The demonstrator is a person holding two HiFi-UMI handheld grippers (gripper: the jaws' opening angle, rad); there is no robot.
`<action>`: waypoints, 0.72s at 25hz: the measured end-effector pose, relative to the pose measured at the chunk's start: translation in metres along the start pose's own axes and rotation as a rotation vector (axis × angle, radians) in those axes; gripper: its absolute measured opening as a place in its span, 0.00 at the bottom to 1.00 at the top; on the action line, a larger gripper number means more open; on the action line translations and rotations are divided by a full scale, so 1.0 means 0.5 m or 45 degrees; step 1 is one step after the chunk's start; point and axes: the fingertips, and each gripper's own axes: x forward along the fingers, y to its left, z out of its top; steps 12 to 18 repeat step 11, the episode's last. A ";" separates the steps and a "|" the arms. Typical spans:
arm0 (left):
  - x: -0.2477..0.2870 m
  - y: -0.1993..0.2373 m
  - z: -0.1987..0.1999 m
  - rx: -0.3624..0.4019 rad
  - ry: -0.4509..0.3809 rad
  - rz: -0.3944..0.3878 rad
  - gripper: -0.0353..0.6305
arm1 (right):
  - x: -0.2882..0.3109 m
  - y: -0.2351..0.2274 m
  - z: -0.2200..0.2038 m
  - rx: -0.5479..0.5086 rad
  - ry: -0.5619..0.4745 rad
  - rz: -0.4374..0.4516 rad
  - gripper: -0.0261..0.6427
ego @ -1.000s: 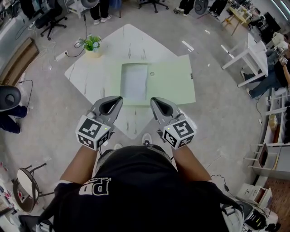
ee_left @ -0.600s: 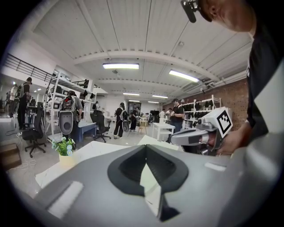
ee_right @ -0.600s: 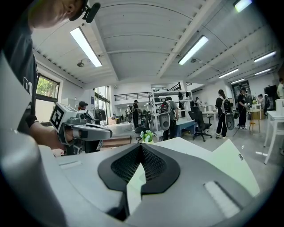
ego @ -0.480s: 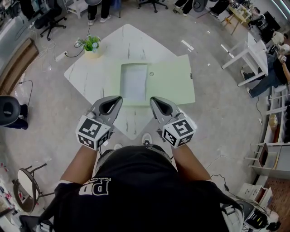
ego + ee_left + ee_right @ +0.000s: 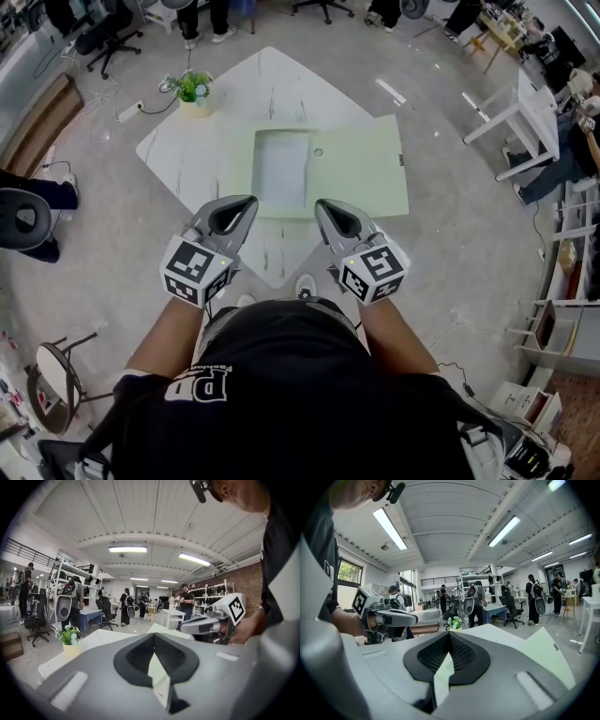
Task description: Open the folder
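The pale green folder (image 5: 352,169) lies open and flat on the white marble table (image 5: 187,155), with a white sheet (image 5: 280,167) on its left half. My left gripper (image 5: 247,202) and right gripper (image 5: 322,205) hover side by side over the folder's near edge. Both are shut and hold nothing. In the left gripper view the jaws (image 5: 153,637) meet at their tips, and the right gripper (image 5: 206,624) shows beyond them. In the right gripper view the gripper (image 5: 449,634) is shut too, and the folder's right flap (image 5: 543,653) lies ahead.
A small potted plant (image 5: 192,89) stands at the table's far left corner. Around the table are office chairs (image 5: 103,37), white desks (image 5: 511,112), a cable with a power strip (image 5: 131,111) on the floor, and people standing.
Neither the grippers nor the folder have moved against each other; only the head view has shifted slightly. A person at the left edge has stepped further into view.
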 end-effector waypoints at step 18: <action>0.005 0.011 0.003 0.001 0.004 0.015 0.14 | 0.012 -0.006 0.000 0.003 0.006 0.011 0.04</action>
